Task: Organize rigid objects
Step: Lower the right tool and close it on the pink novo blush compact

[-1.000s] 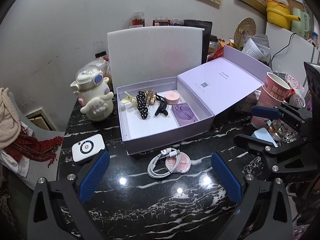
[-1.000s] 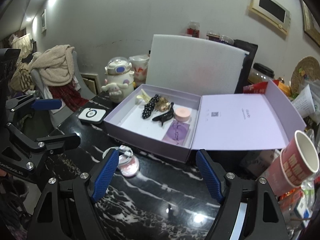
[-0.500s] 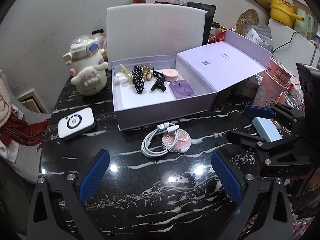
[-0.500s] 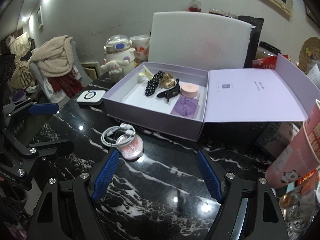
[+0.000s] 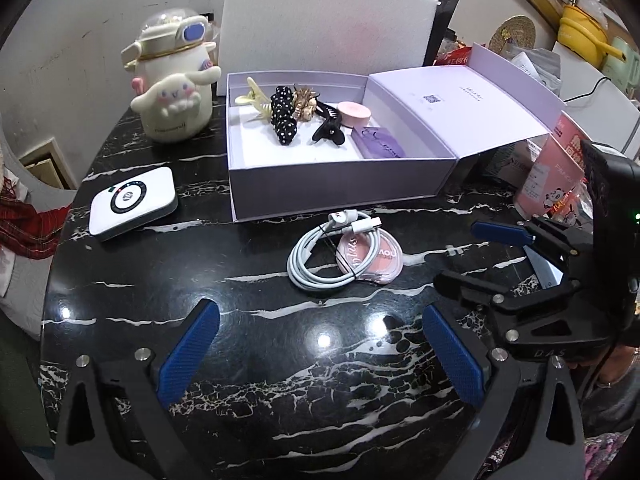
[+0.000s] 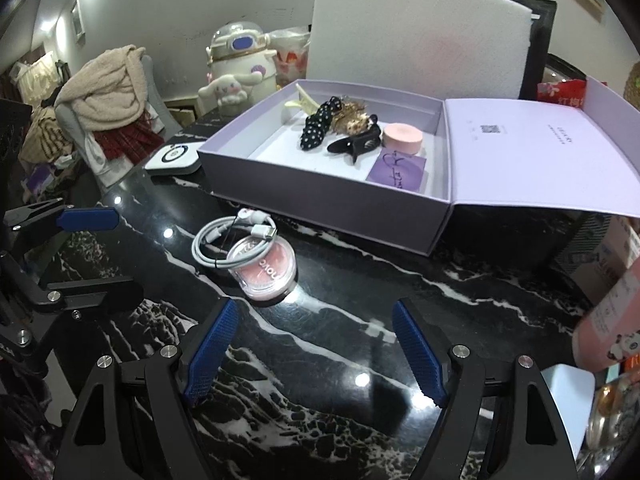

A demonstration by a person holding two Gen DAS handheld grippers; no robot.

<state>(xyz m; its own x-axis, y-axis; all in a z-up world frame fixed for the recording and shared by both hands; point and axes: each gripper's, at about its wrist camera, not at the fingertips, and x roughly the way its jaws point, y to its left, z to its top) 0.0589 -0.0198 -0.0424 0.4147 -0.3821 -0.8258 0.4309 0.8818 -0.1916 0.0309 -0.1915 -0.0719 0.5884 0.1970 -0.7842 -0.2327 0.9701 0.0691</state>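
Step, by my reading: approach; both tongs above tabletop (image 5: 132,308), nothing gripped.

Left tongs (image 5: 320,356): jaws wide apart, empty. Ahead-left: one white puck-like device (image 5: 133,202). Straight ahead: one coiled white cable (image 5: 332,256), lying partly on one pink blush compact (image 5: 378,260).

Right tongs (image 6: 316,354): jaws wide apart, empty; compact ahead, slightly left. Beyond: one open lilac box (image 6: 320,200) holding four hair clips (image 6: 340,126), one pink round case (image 6: 402,139), one purple card (image 6: 400,170).

Next move, likely: one tongs to straddle compact or cable, close, lift into box.
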